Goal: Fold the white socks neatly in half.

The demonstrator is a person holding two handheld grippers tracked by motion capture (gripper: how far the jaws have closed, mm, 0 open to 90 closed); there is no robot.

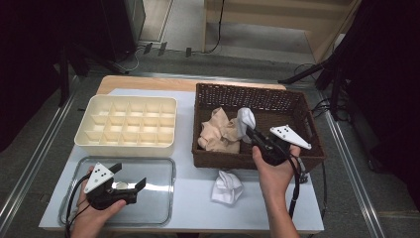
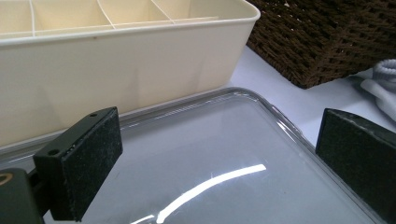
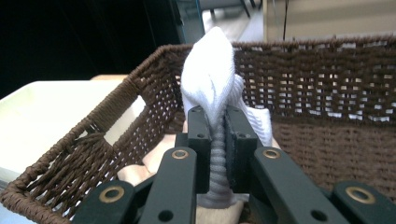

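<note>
My right gripper is shut on a white sock and holds it above the inside of the brown wicker basket. The right gripper view has the ribbed sock pinched between the two black jaws, bulging above them. A beige cloth bundle lies in the basket's left part. Another white sock rests on the table in front of the basket. My left gripper hovers open over the clear plastic lid, nothing between its pads.
A cream divided organiser box with several empty compartments stands at the left, behind the lid. Its wall rises close ahead of the left gripper. The basket corner sits to its right. The table's front edge runs near both forearms.
</note>
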